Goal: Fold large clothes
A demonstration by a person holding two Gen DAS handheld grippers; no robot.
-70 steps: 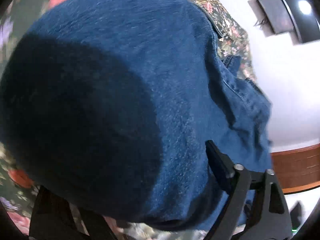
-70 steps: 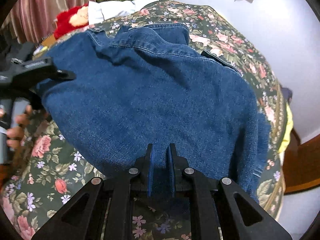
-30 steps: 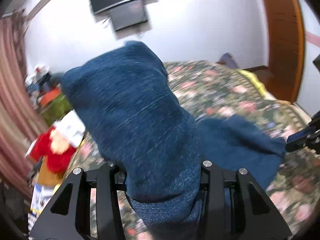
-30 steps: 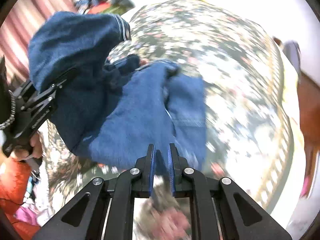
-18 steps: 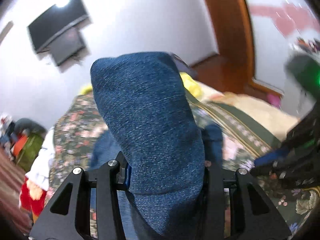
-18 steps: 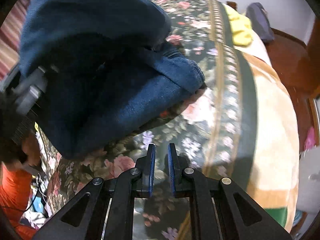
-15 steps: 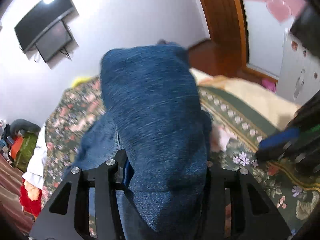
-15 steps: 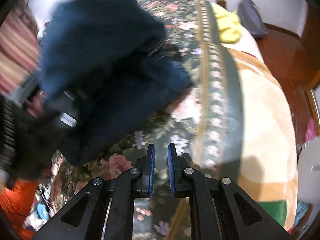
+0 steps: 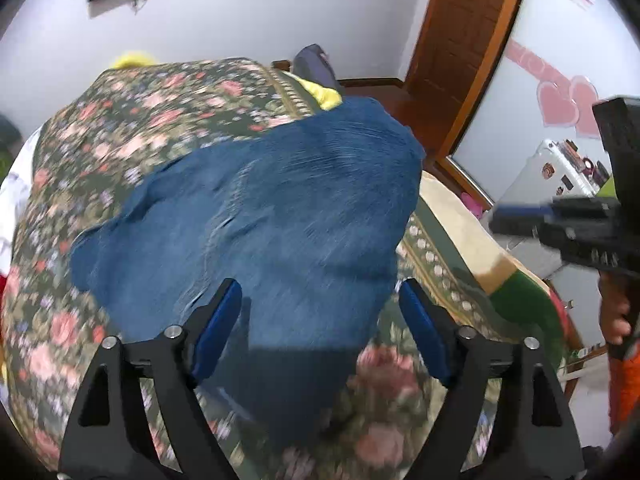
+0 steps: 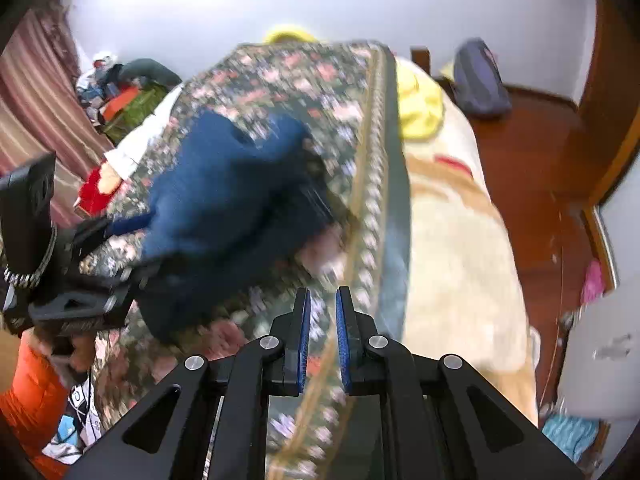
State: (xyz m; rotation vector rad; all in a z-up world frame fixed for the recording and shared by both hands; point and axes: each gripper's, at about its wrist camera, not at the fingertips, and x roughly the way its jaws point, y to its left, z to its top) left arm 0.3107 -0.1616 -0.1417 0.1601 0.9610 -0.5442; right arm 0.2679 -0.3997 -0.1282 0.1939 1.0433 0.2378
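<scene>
A folded blue denim garment [image 9: 276,216] lies on the floral bedspread [image 9: 160,104], blurred by motion. My left gripper [image 9: 320,320] is open, its blue pads wide apart just in front of the garment's near edge, holding nothing. In the right wrist view the denim garment [image 10: 228,204] sits left of centre on the bedspread [image 10: 304,80]. My right gripper [image 10: 320,336] has its pads nearly together with nothing between them, above the bed's patterned border. The left gripper [image 10: 68,276] shows at the left beside the garment.
A cream blanket [image 10: 452,248] covers the bed's right side. A yellow cloth [image 10: 420,108] and a grey bag [image 10: 480,80] lie near the far end. A wooden door frame [image 9: 472,52] and red floor are at the right. Clutter [image 10: 120,88] is piled at the left.
My left gripper has opened and let go of the denim, which now lies on the bed. My right gripper has drawn back to the right, still empty.
</scene>
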